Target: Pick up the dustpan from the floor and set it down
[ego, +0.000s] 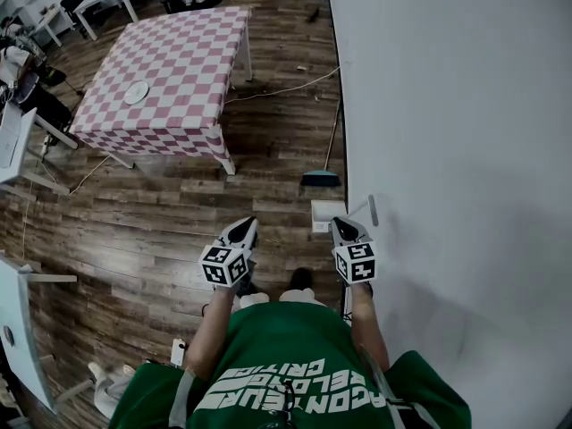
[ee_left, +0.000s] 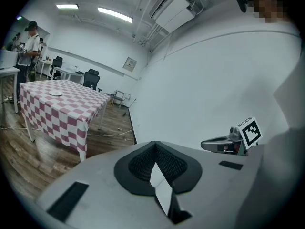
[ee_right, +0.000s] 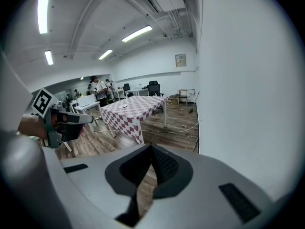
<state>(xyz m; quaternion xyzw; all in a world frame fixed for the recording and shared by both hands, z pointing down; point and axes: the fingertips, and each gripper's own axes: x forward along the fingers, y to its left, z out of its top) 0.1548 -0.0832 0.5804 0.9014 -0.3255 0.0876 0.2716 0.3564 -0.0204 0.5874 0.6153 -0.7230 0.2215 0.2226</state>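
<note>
Green shirt on a person who stands by the white wall and holds two tongs out low in front. The left gripper has its tips pressed together, with nothing in them. The right gripper is closed and empty too. The white dustpan lies on the wood floor just past the right gripper, by the wall. A broom stands just beyond it. A pink checked table is further off.

we hold the left gripper and the right gripper side by side out in front of us, both tipped a little downward, each with its jaws pressed together at the tips and nothing between them.
</note>
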